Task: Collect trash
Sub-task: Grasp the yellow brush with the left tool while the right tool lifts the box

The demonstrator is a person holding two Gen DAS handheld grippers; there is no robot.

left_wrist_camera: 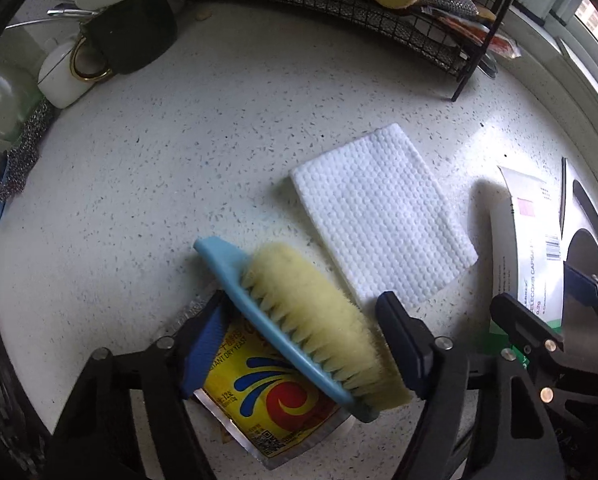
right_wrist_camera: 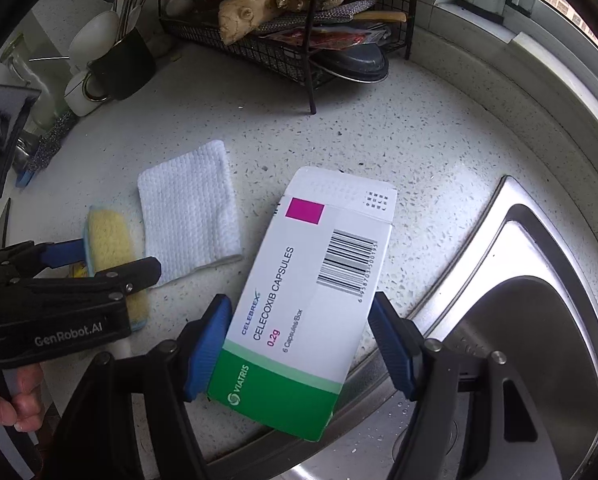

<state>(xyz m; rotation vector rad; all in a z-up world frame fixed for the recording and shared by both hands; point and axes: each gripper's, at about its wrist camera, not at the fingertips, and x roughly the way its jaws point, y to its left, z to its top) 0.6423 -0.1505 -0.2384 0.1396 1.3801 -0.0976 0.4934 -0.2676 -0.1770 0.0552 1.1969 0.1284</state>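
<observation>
A blue scrub brush (left_wrist_camera: 299, 320) with yellow bristles lies on its side between the fingers of my left gripper (left_wrist_camera: 303, 332), which stands open around it. Under the brush lies a yellow yeast sachet (left_wrist_camera: 267, 404), partly hidden. A white and green Celebrex capsule box (right_wrist_camera: 311, 296) lies flat on the counter, its near end over the sink rim. My right gripper (right_wrist_camera: 303, 344) is open with a finger on each side of the box, not clearly squeezing it. The box also shows in the left wrist view (left_wrist_camera: 527, 248).
A folded white cloth (left_wrist_camera: 383, 212) lies on the speckled counter (left_wrist_camera: 179, 168) between brush and box. A black wire rack (right_wrist_camera: 291, 40) with ginger stands at the back. Mugs (left_wrist_camera: 135, 36) and a scourer stand back left. The steel sink (right_wrist_camera: 519, 320) is at right.
</observation>
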